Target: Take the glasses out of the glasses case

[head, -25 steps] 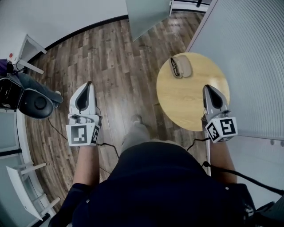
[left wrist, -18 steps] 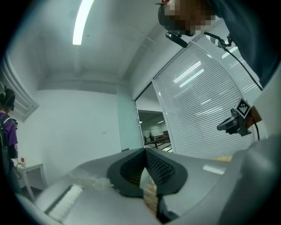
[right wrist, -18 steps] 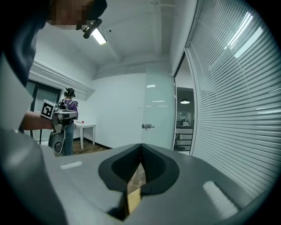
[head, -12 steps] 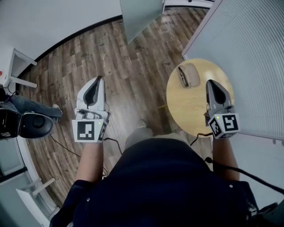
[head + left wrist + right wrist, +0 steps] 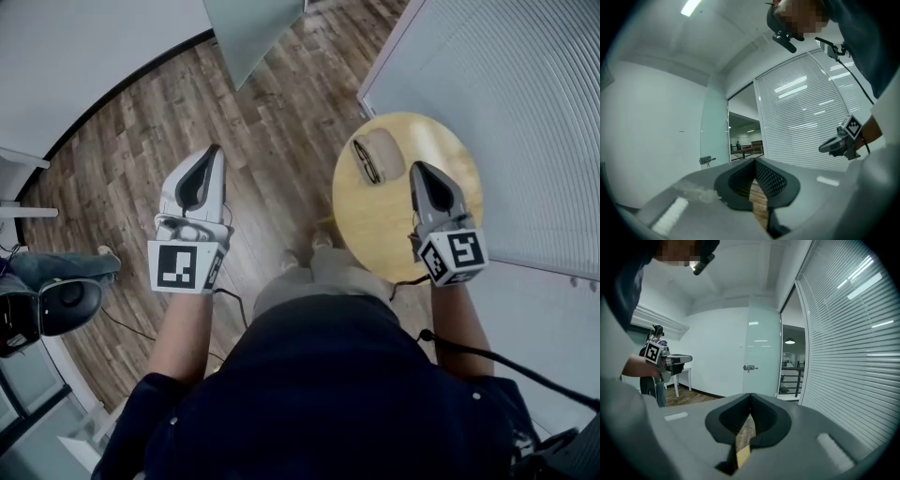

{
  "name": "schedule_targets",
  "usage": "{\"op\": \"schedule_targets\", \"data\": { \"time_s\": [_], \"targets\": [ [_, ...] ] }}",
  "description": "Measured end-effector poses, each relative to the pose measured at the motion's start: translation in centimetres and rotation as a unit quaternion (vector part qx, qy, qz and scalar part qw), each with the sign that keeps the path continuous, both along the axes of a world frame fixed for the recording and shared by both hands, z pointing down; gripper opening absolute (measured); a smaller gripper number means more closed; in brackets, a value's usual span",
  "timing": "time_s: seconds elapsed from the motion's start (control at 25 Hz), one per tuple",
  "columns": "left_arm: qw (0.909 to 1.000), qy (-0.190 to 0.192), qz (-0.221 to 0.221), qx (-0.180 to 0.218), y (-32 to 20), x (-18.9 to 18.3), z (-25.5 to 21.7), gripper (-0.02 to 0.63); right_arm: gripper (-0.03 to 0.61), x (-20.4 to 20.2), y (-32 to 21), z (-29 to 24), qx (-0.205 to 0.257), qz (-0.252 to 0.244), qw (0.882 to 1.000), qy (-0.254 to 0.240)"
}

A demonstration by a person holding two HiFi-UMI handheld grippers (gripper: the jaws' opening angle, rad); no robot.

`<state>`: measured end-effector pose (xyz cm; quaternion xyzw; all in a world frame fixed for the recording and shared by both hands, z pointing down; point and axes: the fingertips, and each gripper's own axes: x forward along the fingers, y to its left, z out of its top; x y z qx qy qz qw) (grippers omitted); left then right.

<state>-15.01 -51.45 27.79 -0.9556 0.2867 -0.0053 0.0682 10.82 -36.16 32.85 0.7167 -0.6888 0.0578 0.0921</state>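
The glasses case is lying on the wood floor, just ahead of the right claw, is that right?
Not quite. The glasses case lies on the round table, not on the floor, just ahead of the right claw. The head view shows it.

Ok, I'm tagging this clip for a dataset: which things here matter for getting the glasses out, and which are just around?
For the job:
- glasses case, lying on the round table
- left gripper and right gripper, both shut and empty, neither touching the case

Just around:
- black chair
- glass door
- blinds
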Motion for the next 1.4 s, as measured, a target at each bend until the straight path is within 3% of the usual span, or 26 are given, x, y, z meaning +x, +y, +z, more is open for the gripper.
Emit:
{"op": "schedule_targets", "data": {
  "time_s": [0.4,0.56,0.72,0.96,1.08,1.4],
  "targets": [
    [0.9987,-0.017,0.040,-0.027,-1.9,8.5,1.7,0.005,0.008,5.4,-3.9,5.0,-0.035,0.001,0.999,-0.042],
    [0.9973,-0.042,0.057,-0.020,-2.1,13.3,4.5,0.005,0.008,7.6,-4.8,9.9,-0.058,-0.005,0.996,-0.063],
    [0.9954,-0.062,0.056,-0.047,-3.3,16.7,9.1,0.005,0.008,9.2,-5.7,15.7,-0.084,-0.012,0.993,-0.079],
    [0.9935,-0.072,0.063,-0.062,-4.8,18.0,12.2,0.005,0.011,8.4,-6.6,20.6,-0.135,-0.020,0.986,-0.096],
    [0.9922,-0.075,0.068,-0.074,-5.0,18.7,13.6,0.005,0.068,8.0,-7.1,23.0,-0.158,-0.031,0.982,-0.102],
    [0.9890,-0.090,0.067,-0.096,-5.8,20.3,17.5,0.005,0.092,8.9,-8.2,28.7,-0.194,-0.044,0.973,-0.118]
  ]
}}
